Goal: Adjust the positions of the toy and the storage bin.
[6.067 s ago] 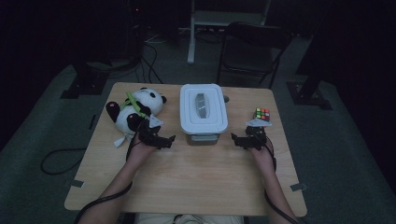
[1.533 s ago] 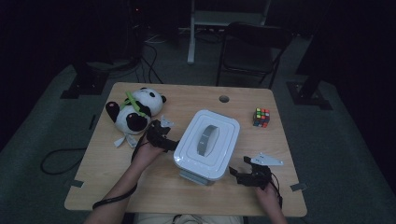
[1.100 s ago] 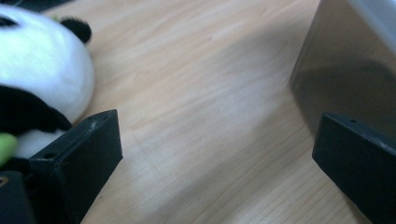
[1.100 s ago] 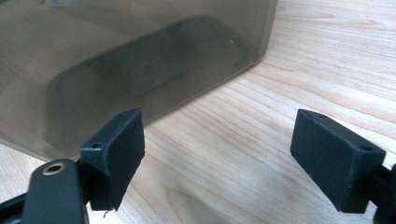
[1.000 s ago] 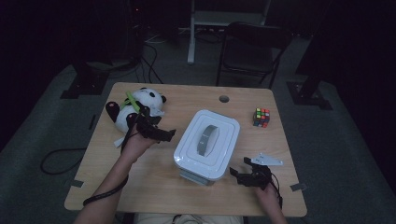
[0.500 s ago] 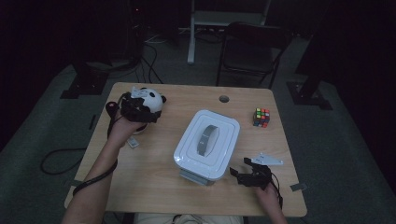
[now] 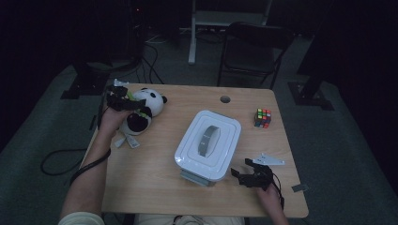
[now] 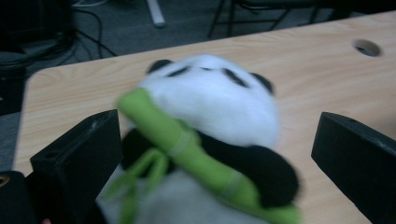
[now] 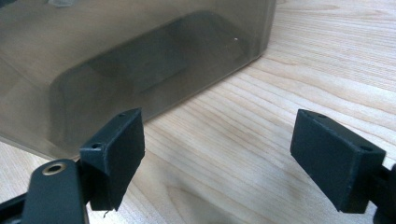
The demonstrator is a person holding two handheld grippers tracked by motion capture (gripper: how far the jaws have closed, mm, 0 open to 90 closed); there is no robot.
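A plush panda [image 7: 142,110] holding a green bamboo stalk lies at the table's far left corner. My left gripper [image 7: 123,101] hovers over it, open; in the left gripper view the panda [image 8: 210,140] and its bamboo [image 8: 196,154] sit between the spread jaws, untouched by either one. A white lidded plastic box [image 7: 208,144] with a grey handle stands mid-table, turned at an angle. My right gripper [image 7: 245,176] rests open near the front right, pointing at the box's translucent wall [image 9: 126,60], with bare wood between its jaws.
A colourful puzzle cube [image 7: 263,117] sits at the right of the table. A cable hole [image 7: 225,99] marks the far edge. A chair [image 7: 253,51] and a desk leg stand beyond the table; cables trail on the floor at the left.
My left gripper has travelled from beside the box leftward and away to the panda, arriving over it. The box sits nearer and turned compared with the oldest frame. The right gripper stays put.
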